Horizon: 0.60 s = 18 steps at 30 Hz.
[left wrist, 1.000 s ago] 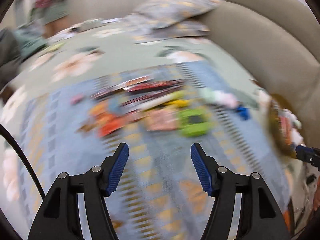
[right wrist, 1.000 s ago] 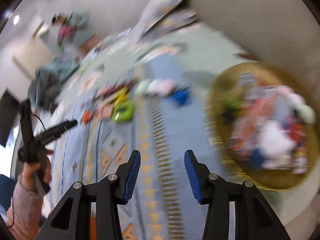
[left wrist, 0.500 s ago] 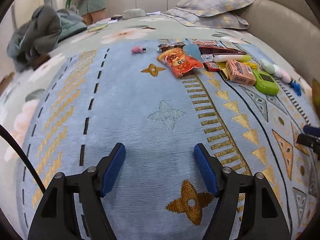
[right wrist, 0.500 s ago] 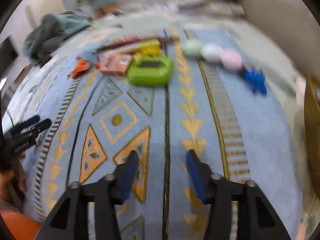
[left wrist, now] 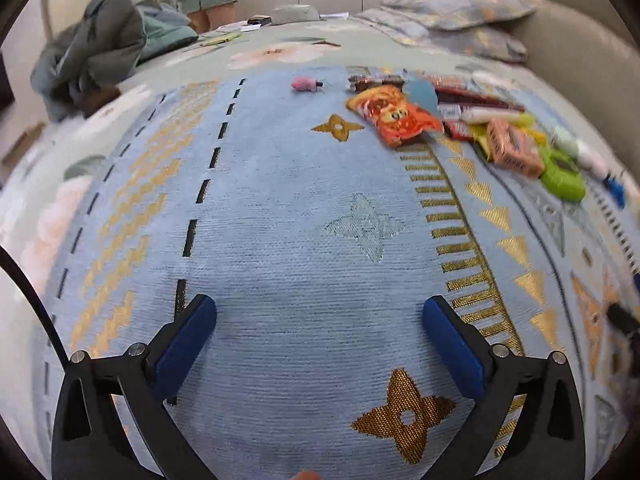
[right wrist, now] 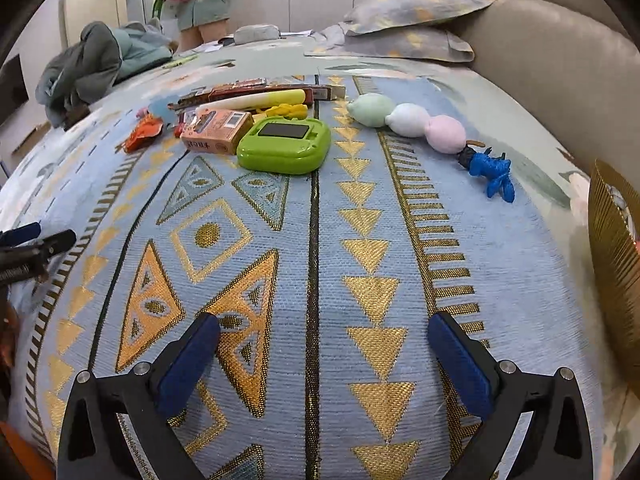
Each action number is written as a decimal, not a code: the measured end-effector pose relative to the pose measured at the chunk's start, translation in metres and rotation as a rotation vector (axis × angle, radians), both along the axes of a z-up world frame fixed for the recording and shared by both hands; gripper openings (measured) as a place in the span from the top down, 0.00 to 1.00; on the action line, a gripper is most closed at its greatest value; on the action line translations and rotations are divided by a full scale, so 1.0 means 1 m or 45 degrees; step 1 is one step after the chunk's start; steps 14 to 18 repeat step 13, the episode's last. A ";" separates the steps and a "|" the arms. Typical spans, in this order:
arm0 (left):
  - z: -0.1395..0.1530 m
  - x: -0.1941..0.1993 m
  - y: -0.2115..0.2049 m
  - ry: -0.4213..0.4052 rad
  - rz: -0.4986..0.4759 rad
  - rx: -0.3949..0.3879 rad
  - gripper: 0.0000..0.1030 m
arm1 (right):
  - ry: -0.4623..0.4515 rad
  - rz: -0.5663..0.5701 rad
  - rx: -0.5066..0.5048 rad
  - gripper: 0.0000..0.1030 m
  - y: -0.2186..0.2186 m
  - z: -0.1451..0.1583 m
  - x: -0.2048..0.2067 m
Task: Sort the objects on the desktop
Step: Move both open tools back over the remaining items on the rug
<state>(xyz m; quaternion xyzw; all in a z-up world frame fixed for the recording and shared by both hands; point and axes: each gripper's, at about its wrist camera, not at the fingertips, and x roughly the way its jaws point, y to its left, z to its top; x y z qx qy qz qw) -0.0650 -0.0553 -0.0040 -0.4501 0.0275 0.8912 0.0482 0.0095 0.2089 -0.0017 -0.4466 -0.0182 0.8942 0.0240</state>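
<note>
The right gripper (right wrist: 324, 354) and left gripper (left wrist: 320, 334) have just been opening; both stand wide and empty. The lime-green plastic gadget (right wrist: 285, 145) lies in the upper centre-left, straight ahead of the right gripper, long axis crosswise; from the left it sits far right.

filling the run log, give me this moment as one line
stage: before first pick | left gripper: open, just widened, empty | right gripper: open, just widened, empty | nearest: green device | surface: patterned cloth
</note>
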 end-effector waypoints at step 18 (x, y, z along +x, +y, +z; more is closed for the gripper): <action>-0.001 0.000 0.001 0.017 -0.001 -0.008 0.00 | 0.015 0.000 0.003 0.00 -0.003 0.001 0.001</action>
